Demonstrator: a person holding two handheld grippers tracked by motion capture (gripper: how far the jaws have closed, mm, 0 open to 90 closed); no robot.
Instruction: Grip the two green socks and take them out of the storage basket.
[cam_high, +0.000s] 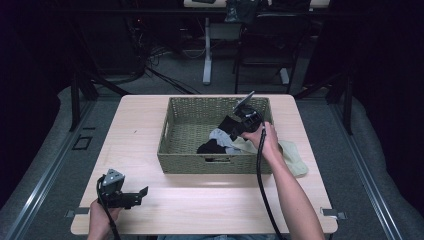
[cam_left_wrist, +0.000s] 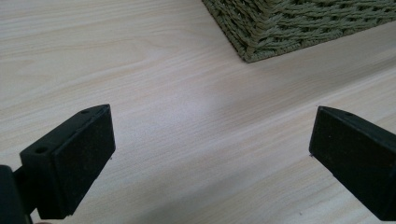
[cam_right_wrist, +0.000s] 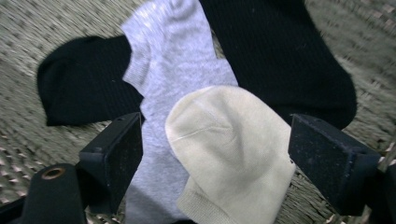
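Observation:
A woven green basket (cam_high: 165, 135) stands on the middle of the wooden table (cam_high: 200, 200). My right gripper (cam_high: 227, 131) reaches down into it, open. In the right gripper view its jaws (cam_right_wrist: 215, 158) stand on either side of a cream sock (cam_right_wrist: 229, 154) lying on a grey sock (cam_right_wrist: 177, 60). Black socks (cam_right_wrist: 280, 56) lie under both. My left gripper (cam_high: 140, 197) rests near the table's front left corner, open with nothing between its jaws (cam_left_wrist: 212, 158). A corner of the basket (cam_left_wrist: 280, 28) lies ahead of it.
A pale cream cloth (cam_high: 295, 157) lies on the table against the basket's right side. The right gripper's cable (cam_high: 262, 185) trails along the forearm. Chairs and desk legs stand on the floor beyond the table.

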